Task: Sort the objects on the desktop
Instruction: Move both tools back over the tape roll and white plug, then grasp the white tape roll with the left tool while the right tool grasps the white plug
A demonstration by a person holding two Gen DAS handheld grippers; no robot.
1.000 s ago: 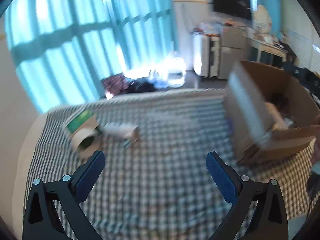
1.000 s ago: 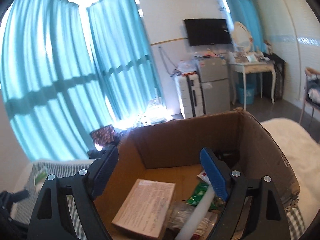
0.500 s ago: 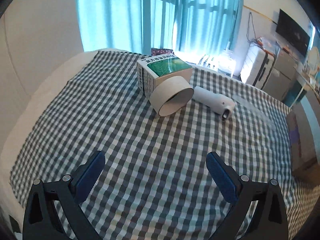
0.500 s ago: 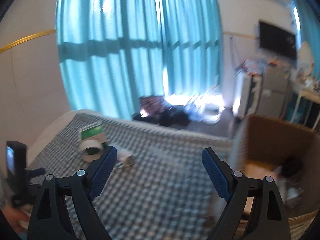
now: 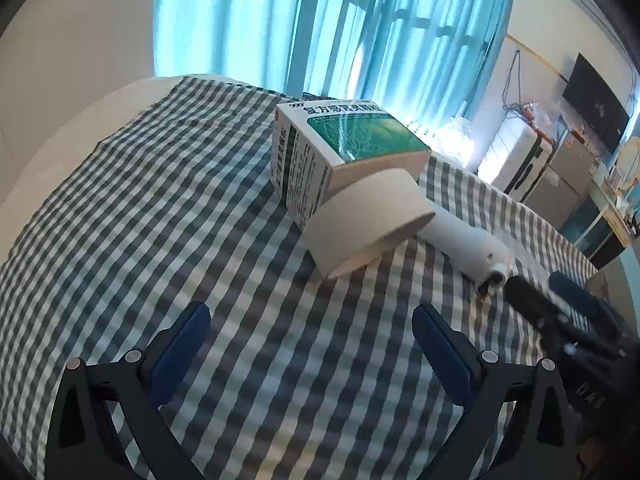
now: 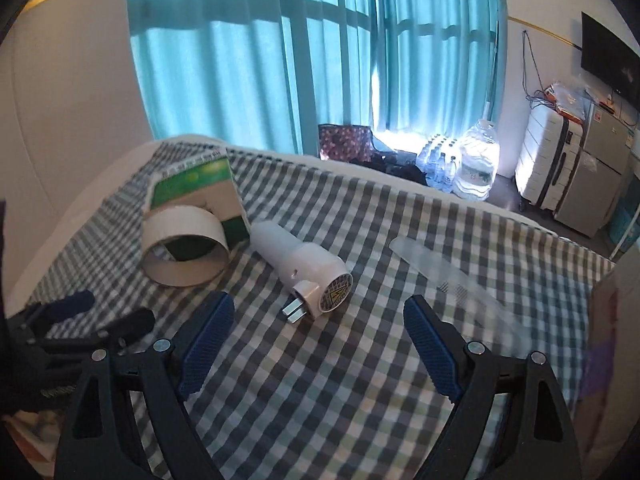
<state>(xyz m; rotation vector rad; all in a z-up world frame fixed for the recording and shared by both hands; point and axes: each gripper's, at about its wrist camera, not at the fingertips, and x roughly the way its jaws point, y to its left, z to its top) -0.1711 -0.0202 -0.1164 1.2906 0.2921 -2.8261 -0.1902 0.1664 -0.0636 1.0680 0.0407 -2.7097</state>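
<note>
Grippers (image 5: 310, 350) (image 6: 318, 340) hover agape, low over checked cloth (image 5: 160, 208).

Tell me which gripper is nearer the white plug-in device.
Right. The right gripper hovers open just short of the white plug-in device; the left gripper faces the tape roll, device off to its right.

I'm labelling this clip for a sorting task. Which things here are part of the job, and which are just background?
Job:
green box
tape roll
white plug-in device
clear strip
left gripper and right gripper, both open and empty

Lying about:
water jug
suitcase
patterned bag
TV
</note>
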